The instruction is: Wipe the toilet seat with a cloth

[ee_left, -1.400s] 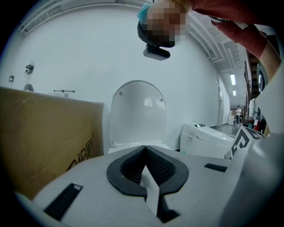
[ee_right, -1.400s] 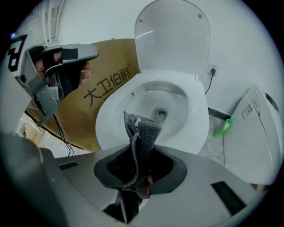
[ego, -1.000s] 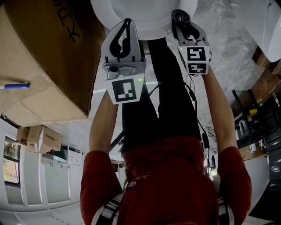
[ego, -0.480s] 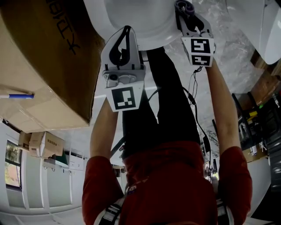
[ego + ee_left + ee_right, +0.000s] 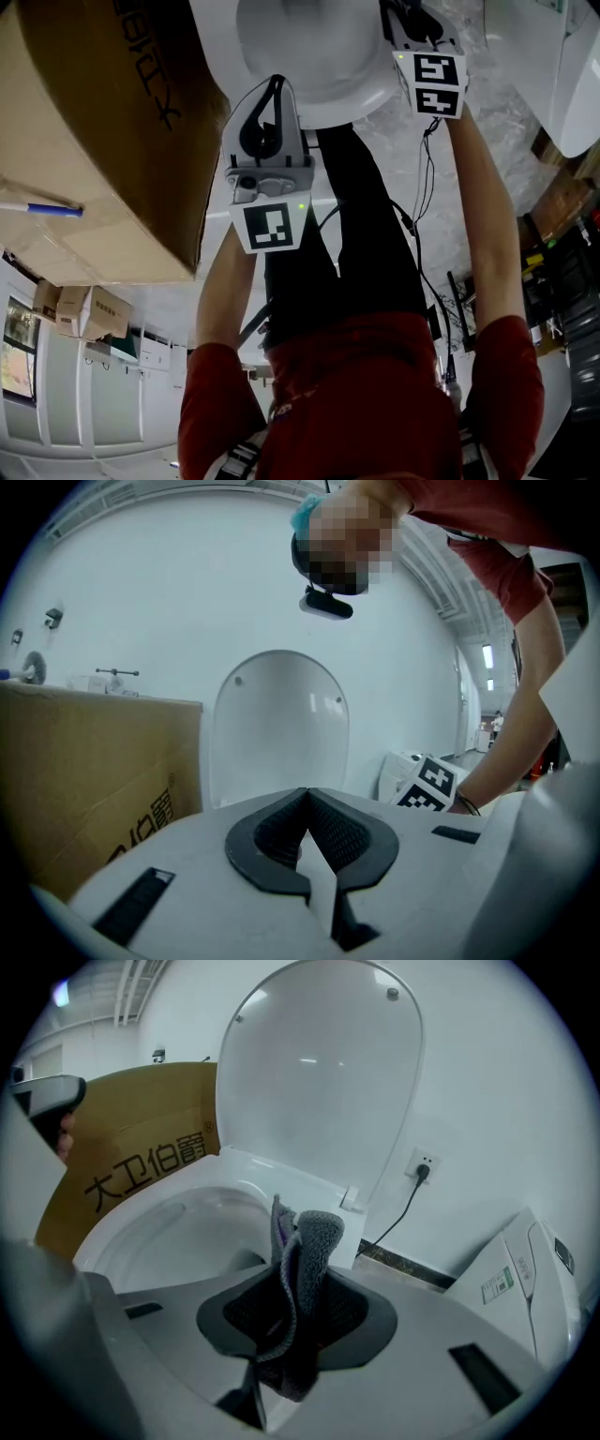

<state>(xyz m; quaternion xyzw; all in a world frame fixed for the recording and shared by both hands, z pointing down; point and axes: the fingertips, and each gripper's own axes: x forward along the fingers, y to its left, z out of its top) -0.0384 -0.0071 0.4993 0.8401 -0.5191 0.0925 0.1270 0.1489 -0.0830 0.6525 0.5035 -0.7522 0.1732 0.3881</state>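
Note:
The white toilet [image 5: 319,52] has its lid [image 5: 319,1082] raised, and the bowl rim [image 5: 141,1232] lies just ahead of my right gripper. My right gripper [image 5: 294,1302] is shut on a folded grey cloth [image 5: 314,1237] that sticks up between the jaws. In the head view it [image 5: 410,11] reaches over the right side of the rim. My left gripper [image 5: 307,797] is shut with nothing in it. It [image 5: 274,89] hangs at the near edge of the toilet, pointing at the upright lid [image 5: 279,724].
A big brown cardboard box [image 5: 94,141] stands close on the toilet's left. A white boxed unit [image 5: 525,1260] sits on the floor to the right. A black cord runs down from a wall socket [image 5: 419,1166]. The person's legs stand just before the bowl.
Both grippers have moved forward toward the toilet. The right one, still holding the cloth, has gone farther over the rim; the left stays shut and empty.

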